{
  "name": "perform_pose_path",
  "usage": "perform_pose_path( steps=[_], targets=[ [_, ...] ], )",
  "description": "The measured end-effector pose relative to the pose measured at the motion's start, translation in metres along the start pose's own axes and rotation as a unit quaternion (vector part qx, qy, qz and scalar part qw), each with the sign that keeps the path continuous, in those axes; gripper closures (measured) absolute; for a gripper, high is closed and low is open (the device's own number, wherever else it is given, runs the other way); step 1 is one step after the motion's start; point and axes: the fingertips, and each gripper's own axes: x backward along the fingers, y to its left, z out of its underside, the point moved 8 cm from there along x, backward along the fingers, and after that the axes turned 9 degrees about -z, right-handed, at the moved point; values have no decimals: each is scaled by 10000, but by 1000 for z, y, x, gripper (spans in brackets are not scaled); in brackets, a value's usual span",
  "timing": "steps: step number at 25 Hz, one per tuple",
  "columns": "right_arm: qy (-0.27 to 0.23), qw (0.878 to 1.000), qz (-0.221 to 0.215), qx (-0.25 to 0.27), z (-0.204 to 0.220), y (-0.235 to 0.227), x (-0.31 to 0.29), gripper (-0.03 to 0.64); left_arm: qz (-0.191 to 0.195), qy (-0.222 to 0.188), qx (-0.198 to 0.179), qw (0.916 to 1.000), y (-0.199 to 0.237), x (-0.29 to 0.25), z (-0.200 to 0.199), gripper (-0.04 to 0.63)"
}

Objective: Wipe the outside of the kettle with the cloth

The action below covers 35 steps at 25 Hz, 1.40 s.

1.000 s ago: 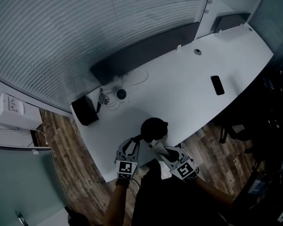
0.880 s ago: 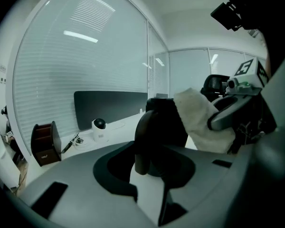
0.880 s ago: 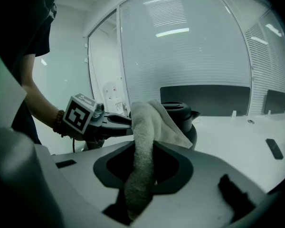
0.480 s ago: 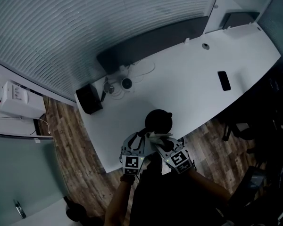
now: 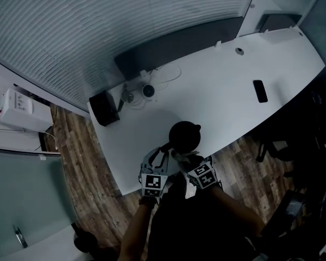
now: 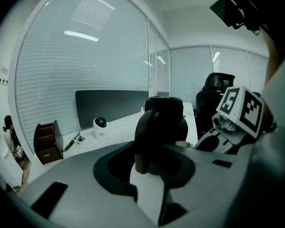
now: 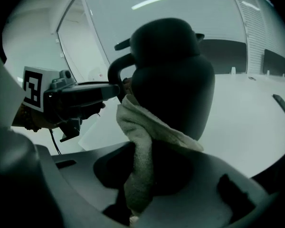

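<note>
Fingers on the left gripper (image 6: 149, 158) are clenched on the handle (image 6: 145, 137), I guess to steady the kettle (image 5: 185, 135) near the worktop's (image 5: 217, 86) front edge, while the right gripper (image 7: 147, 175) pinches the cloth (image 7: 135, 137) against its dark side for wiping.

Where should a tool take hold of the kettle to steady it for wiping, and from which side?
The handle, from the near side, as the left tool does. It loops clear of the kettle, slim enough for the jaws; the round body is too wide, and the cloth needs it free.
</note>
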Motion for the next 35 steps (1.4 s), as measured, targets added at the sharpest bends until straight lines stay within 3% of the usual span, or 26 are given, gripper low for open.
perform_pose_path(
  steps=[10, 20, 24, 35],
  targets=[
    [387, 9984, -102, -402, 9, -13, -27, 529, 19, -55, -23, 10000, 0, 2, 1, 482],
    [-337, 9988, -296, 214, -37, 19, 35, 528, 16, -99, -120, 9999, 4, 2, -1, 482],
    [-630, 9975, -237, 232, -52, 22, 57, 528, 28, -80, -103, 9999, 3, 3, 2, 482],
    [-362, 9988, -323, -70, -25, 3, 29, 528, 34, -180, 4, 9998, 2, 0, 5, 482]
  ],
)
